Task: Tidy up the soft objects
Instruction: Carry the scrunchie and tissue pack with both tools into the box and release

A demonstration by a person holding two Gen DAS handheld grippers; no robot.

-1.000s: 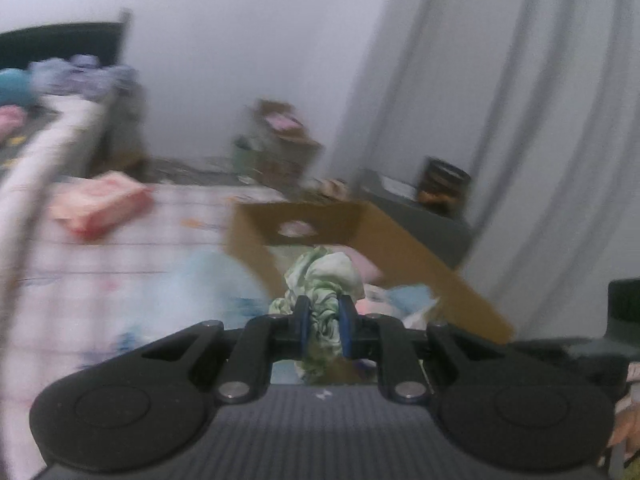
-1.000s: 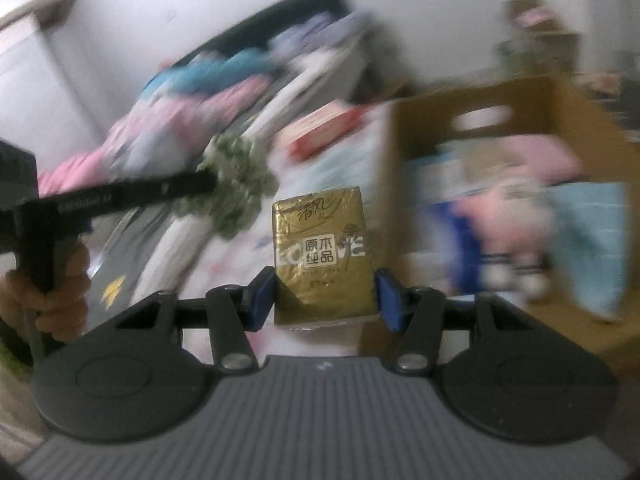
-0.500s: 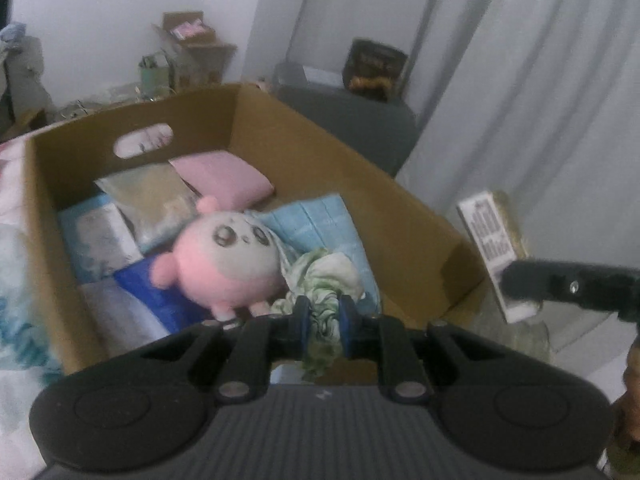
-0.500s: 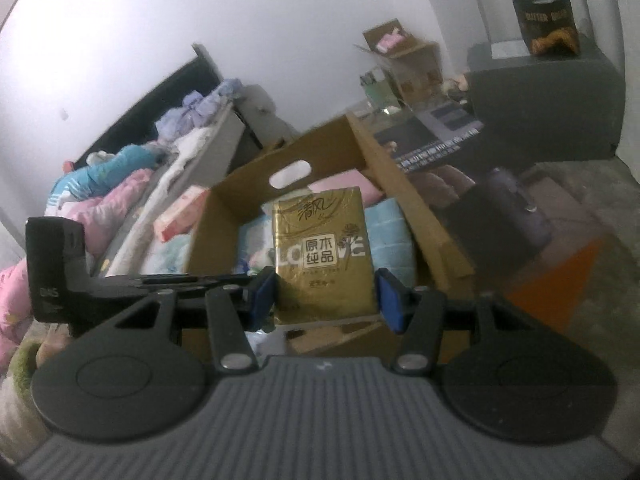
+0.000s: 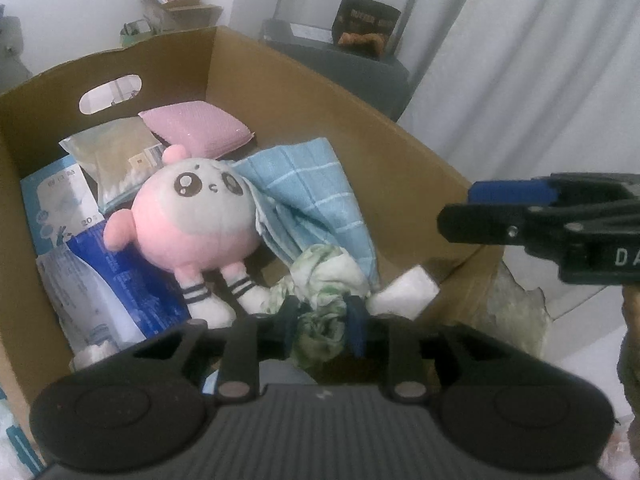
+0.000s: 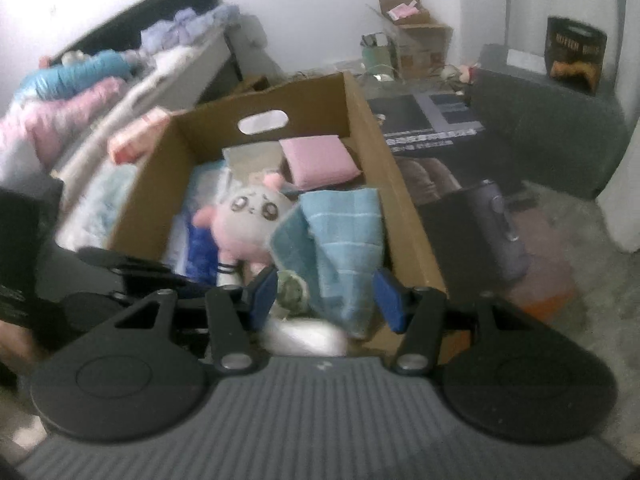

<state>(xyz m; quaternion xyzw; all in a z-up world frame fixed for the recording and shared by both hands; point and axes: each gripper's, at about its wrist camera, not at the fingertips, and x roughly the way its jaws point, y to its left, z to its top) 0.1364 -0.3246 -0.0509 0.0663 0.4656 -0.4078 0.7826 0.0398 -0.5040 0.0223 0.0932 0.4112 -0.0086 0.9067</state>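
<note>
My left gripper [image 5: 323,322] is shut on a green-and-white patterned cloth [image 5: 326,276] and holds it low inside the near end of the cardboard box [image 5: 360,120]. The box holds a pink plush doll [image 5: 196,220], a blue checked towel [image 5: 304,192], a pink pad [image 5: 196,130] and plastic packs [image 5: 100,280]. A white pack [image 5: 408,290] lies in the box's near right corner. My right gripper [image 6: 326,294] is open and empty above the box's near edge [image 6: 400,184]; it also shows at the right of the left wrist view [image 5: 508,204]. The cloth shows between its fingers [image 6: 290,290].
A bed [image 6: 100,80] piled with blue and pink bedding stands to the left, with a pink pack [image 6: 136,136] on it. A dark grey chest [image 6: 552,120] with a black bag stands right of the box. Small cardboard boxes [image 6: 412,28] stand by the far wall. Curtains [image 5: 540,60] hang right.
My right gripper has opened and the gold tissue pack has left it. My left gripper has moved lower into the box with the cloth.
</note>
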